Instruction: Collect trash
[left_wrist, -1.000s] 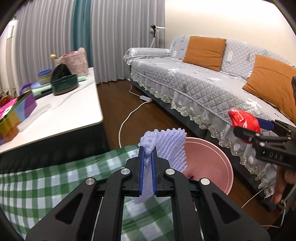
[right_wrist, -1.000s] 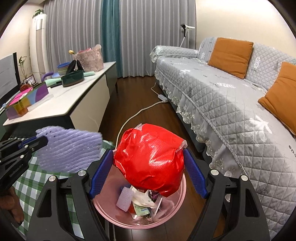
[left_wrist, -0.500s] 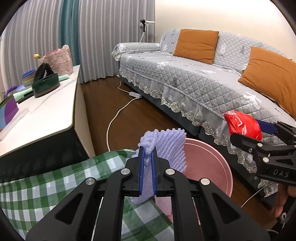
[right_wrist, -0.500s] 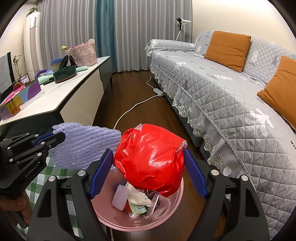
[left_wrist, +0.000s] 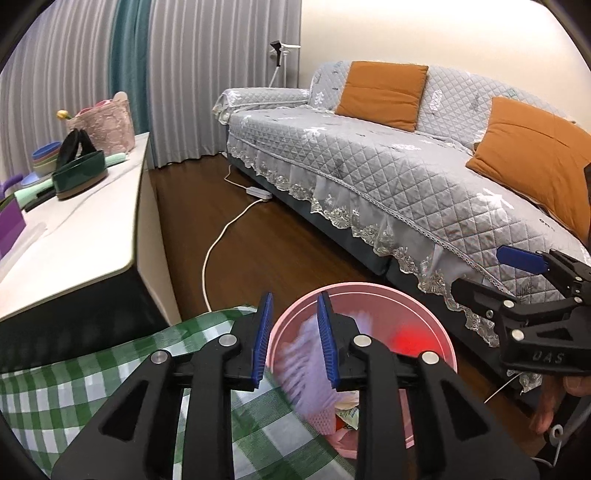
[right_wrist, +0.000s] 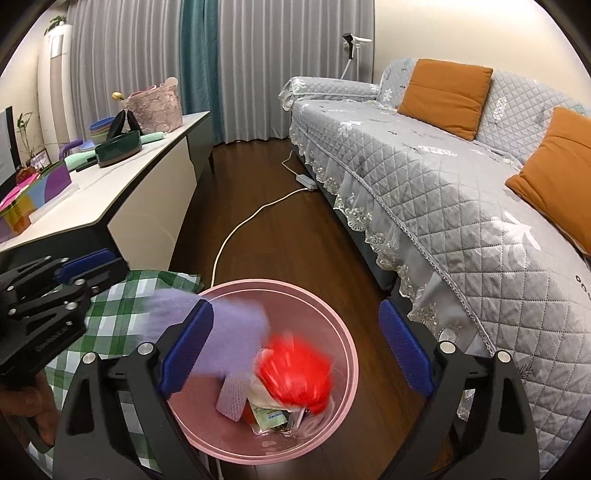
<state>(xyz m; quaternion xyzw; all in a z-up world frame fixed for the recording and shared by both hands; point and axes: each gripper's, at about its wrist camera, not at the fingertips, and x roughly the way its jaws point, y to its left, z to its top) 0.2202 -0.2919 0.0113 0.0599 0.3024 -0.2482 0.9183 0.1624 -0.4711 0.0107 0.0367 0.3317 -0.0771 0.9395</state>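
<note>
Right wrist view shows us both grippers, left (right_wrist: 88, 267) and right (right_wrist: 295, 347), opening with nothing gripped, as 2 pieces, purple foam netting (right_wrist: 229, 332) and crumpled red plastic bag (right_wrist: 295, 369), drop into the round pink plastic bin (right_wrist: 347, 354), leaving no other trash in sight.

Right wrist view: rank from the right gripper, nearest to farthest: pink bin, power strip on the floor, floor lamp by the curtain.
1. pink bin, directly below the right gripper, whose jaws are opening.
2. power strip, mid-floor beside the sofa.
3. floor lamp, far corner by the curtain.
</note>
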